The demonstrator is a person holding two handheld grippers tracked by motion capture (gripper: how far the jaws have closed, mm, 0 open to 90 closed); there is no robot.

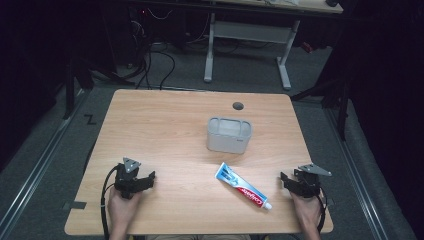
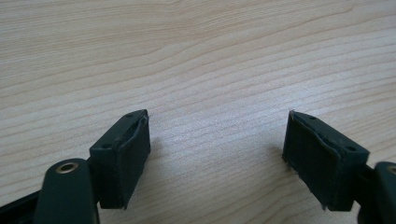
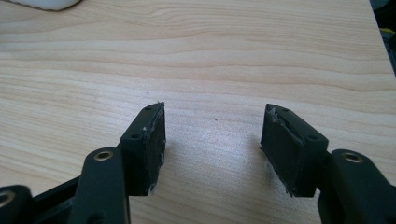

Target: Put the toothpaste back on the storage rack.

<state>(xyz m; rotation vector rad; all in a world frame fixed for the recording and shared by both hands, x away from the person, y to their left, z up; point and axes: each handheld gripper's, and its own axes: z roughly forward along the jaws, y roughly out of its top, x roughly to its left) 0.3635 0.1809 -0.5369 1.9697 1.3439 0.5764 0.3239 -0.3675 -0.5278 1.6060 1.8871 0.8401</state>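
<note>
A toothpaste tube (image 1: 243, 185), blue, white and red, lies flat and slanted on the wooden table (image 1: 165, 125), its cap toward the front right. Behind it stands a grey open-topped container (image 1: 229, 134) near the table's middle. My left gripper (image 1: 145, 181) rests low at the front left in a hand, far from the tube; its jaws stand apart over bare wood (image 2: 217, 140). My right gripper (image 1: 287, 181) sits at the front right, just right of the tube's cap, open with nothing but wood between its pads (image 3: 215, 135).
A small dark round grommet (image 1: 238, 105) sits near the table's far edge. A pale rounded object (image 3: 46, 3) peeks in at the top left of the right gripper view. Beyond the table stands a white desk frame (image 1: 247, 45) on grey floor with cables.
</note>
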